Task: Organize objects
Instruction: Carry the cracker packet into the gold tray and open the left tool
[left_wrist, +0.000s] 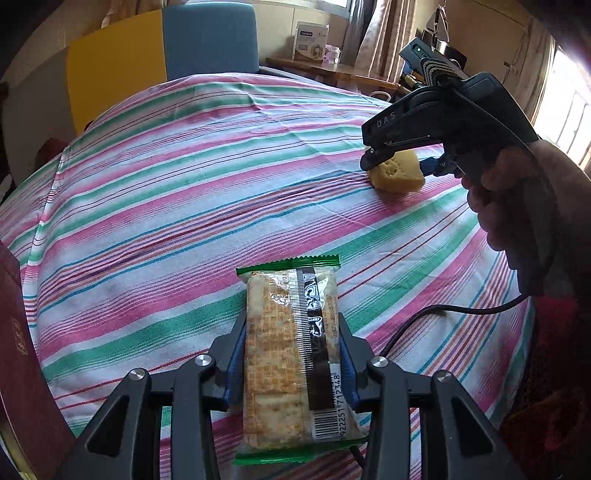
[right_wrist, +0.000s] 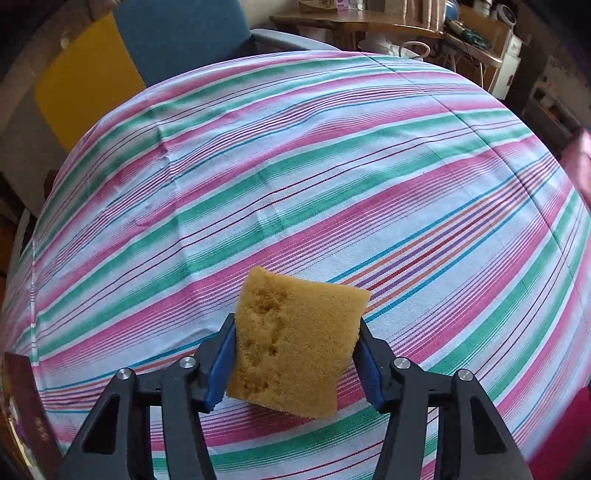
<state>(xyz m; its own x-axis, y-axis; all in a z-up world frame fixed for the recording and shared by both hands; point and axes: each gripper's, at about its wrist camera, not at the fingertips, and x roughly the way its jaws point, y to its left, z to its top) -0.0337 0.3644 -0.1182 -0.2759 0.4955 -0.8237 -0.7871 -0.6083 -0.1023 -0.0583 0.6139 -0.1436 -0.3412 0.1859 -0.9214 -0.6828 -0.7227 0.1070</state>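
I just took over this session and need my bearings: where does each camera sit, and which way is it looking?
Left wrist: on the left gripper, looking down along its fingers, shut on a cracker packet; the person's right hand and the right gripper show at right.
Right wrist: on the right gripper, looking down along its fingers, pressed on a yellow sponge; only its own fingers show.
Shared: the striped tablecloth, the sponge, the blue chair back.
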